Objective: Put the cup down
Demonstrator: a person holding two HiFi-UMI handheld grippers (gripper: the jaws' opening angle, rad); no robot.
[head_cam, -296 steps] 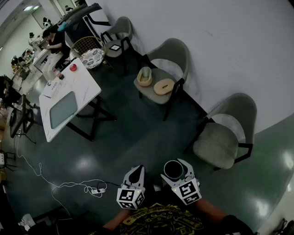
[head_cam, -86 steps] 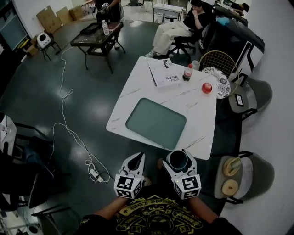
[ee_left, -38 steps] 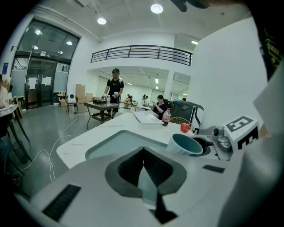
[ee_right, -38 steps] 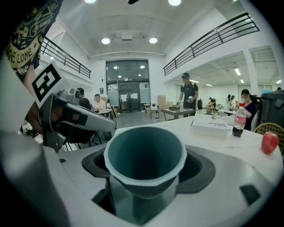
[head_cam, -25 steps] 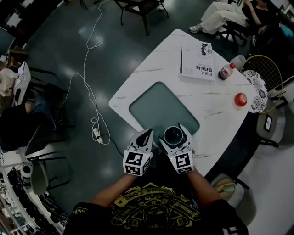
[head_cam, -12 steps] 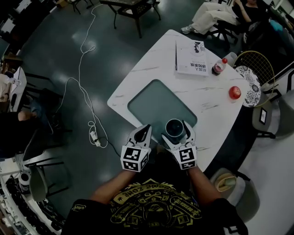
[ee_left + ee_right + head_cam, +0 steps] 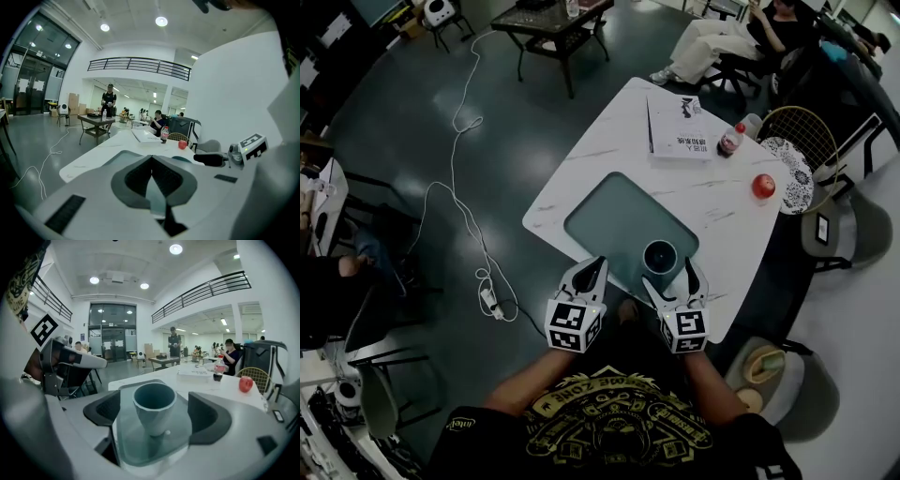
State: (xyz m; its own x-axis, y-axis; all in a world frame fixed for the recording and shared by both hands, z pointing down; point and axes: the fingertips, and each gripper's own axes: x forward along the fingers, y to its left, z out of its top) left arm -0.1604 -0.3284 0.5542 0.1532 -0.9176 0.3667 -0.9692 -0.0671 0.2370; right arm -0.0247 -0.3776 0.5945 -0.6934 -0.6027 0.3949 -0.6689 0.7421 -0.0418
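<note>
A dark teal cup [image 7: 660,255] stands upright on the green mat [image 7: 619,220] set in the white table [image 7: 712,202], near the table's front edge. My right gripper [image 7: 669,274] is open wide just behind it. In the right gripper view the cup [image 7: 153,411] sits between the two pads with a gap on either side, and the right gripper [image 7: 158,416] touches nothing. My left gripper [image 7: 592,267] hovers to the cup's left at the table edge. In the left gripper view the left gripper [image 7: 151,161] is shut, its jaws meeting with nothing between them.
On the far half of the table lie a booklet [image 7: 678,131], a cola bottle [image 7: 731,141] and a red apple [image 7: 763,186]. Chairs [image 7: 787,141] stand to the right, and one at the lower right holds bowls [image 7: 766,364]. A cable [image 7: 459,206] trails across the floor on the left.
My right gripper's jaws have spread apart off the cup and drawn back slightly. The cup now stands free on the green mat. The left gripper stays shut beside it.
</note>
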